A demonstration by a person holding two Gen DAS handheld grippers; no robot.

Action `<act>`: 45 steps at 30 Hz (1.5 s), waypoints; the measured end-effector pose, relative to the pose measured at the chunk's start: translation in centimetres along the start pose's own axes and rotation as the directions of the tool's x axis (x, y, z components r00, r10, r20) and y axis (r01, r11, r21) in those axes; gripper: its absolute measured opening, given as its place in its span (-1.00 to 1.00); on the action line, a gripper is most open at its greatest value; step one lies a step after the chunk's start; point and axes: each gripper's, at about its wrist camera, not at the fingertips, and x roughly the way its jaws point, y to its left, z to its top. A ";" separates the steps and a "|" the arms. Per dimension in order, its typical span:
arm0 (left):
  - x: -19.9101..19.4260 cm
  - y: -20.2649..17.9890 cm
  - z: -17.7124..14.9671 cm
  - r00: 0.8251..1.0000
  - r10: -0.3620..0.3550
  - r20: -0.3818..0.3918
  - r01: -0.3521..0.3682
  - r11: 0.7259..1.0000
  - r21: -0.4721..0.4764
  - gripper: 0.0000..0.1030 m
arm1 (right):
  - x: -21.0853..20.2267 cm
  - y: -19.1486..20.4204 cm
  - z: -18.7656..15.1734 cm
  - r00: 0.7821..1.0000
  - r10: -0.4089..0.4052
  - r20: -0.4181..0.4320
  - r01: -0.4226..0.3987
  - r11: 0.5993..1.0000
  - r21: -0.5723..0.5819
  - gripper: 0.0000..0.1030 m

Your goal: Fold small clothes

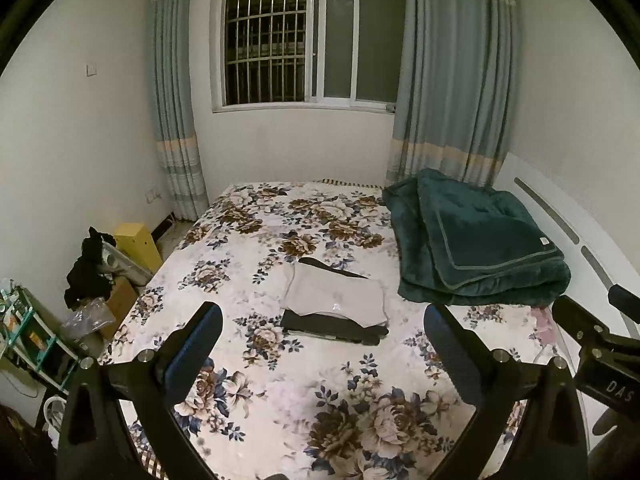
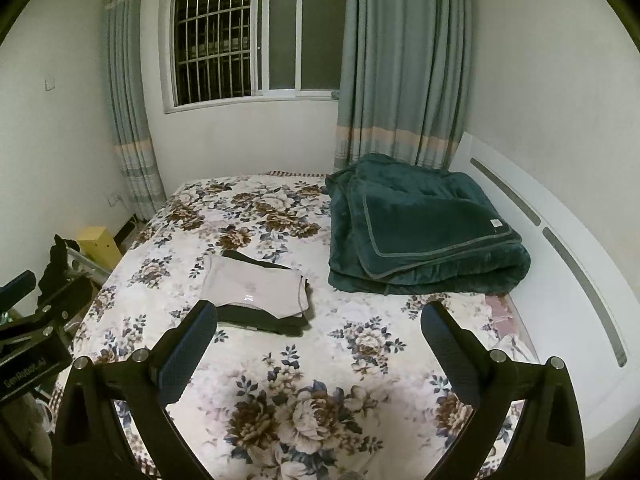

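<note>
Left gripper (image 1: 323, 330): jaws spread wide, holding nothing, above the bed (image 1: 280, 400). Right gripper (image 2: 319, 328): jaws spread wide, holding nothing. Folded beige garment (image 1: 336, 294) lies on a folded black garment (image 1: 332, 326) mid-bed, ahead of both grippers. Folded green blanket (image 1: 476, 248) lies near the stack, beside the headboard (image 2: 560, 248).

Black garment (image 1: 334, 326): mostly covered by the folded beige garment (image 1: 336, 294).
Blanket tag (image 1: 544, 241): print too small to read.
Bed (image 1: 248, 360): near edge cut off.

bedspread (image 1: 280, 392): matt floral cloth | blanket (image 1: 480, 248): plush green fabric | fingers (image 2: 188, 352): textured matt black pads
</note>
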 end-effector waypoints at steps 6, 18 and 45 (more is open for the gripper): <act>-0.6 0.2 -0.2 1.000 0.010 0.005 -0.010 1.000 -0.003 1.00 | -0.4 0.1 -0.1 1.000 0.008 -0.005 -0.008 1.000 0.003 1.00; -1.6 0.4 -0.1 1.000 0.016 0.018 -0.016 1.000 0.001 1.00 | -1.5 0.7 -0.3 1.000 0.026 -0.001 -0.026 1.000 0.001 1.00; -2.9 -0.1 -0.5 0.998 0.037 0.042 -0.038 0.999 0.003 1.00 | -1.4 0.8 -0.3 1.000 0.030 0.001 -0.030 1.000 0.004 1.00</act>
